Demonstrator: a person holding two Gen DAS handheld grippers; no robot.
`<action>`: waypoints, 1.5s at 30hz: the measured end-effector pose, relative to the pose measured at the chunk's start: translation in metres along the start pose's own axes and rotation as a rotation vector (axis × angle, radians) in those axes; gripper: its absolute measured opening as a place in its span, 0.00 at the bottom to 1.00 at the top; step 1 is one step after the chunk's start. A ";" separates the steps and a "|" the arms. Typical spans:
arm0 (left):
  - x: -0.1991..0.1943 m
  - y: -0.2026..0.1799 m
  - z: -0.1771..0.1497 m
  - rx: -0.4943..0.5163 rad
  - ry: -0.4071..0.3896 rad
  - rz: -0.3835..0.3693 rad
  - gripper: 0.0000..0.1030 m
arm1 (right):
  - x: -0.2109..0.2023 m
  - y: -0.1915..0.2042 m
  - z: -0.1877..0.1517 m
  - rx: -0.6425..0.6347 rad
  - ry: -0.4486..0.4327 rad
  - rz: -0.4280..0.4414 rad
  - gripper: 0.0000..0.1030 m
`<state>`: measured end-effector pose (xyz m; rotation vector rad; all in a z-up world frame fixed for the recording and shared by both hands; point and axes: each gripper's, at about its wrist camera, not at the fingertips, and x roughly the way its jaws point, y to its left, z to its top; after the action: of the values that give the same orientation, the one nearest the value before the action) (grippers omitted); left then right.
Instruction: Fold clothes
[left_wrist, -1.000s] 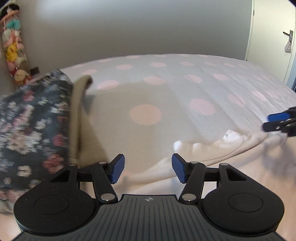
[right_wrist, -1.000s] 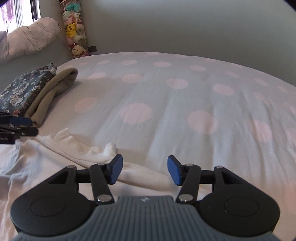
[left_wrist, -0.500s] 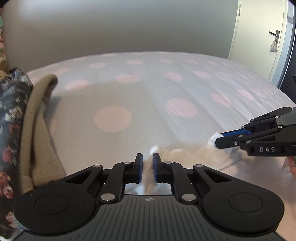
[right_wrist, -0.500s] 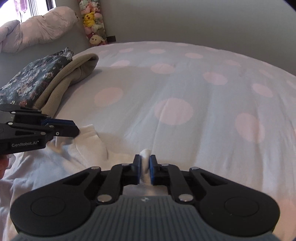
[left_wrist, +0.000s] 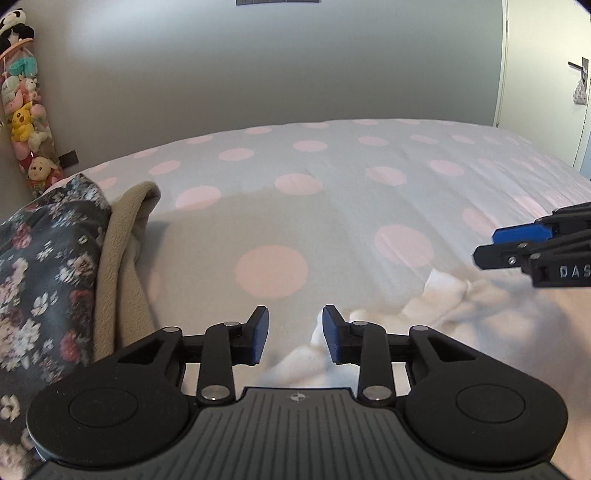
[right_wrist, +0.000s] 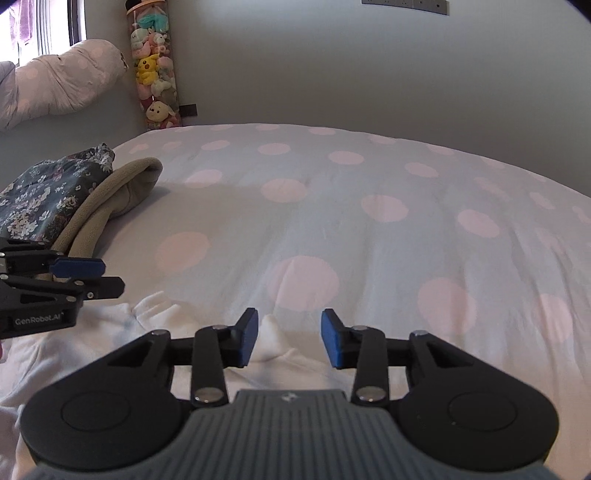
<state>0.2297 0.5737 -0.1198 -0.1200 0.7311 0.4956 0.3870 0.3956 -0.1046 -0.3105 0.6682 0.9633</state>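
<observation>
Polka-dot bed (left_wrist: 332, 206), two grippers over one white garment.

Both the left gripper (left_wrist: 294, 338) and right gripper (right_wrist: 288, 338) stood released, jaws apart, gripping nothing, each above the rumpled far edge of the white garment (right_wrist: 110, 332) spread on the near bedding. Likely a fold edge either just dropped or awaiting pinching. Beside it lay two folded pieces: one beige (left_wrist: 122, 254), one floral (left_wrist: 40, 273).

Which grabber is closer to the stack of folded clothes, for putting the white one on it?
Left, probably. The left gripper hangs open right beside the beige folded garment and floral one. The right gripper, also open, sits farther along the white garment.
</observation>
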 end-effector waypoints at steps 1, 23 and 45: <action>-0.007 0.002 -0.004 -0.002 0.011 -0.003 0.29 | -0.005 -0.003 -0.004 0.005 0.016 -0.008 0.40; -0.231 0.027 -0.204 -0.065 0.492 -0.046 0.30 | -0.231 -0.012 -0.194 0.134 0.510 -0.097 0.38; -0.288 -0.003 -0.299 -0.282 0.644 -0.025 0.23 | -0.313 -0.007 -0.323 0.305 0.598 -0.054 0.17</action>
<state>-0.1344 0.3767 -0.1510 -0.5699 1.2825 0.5382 0.1463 0.0184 -0.1475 -0.3447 1.3311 0.6982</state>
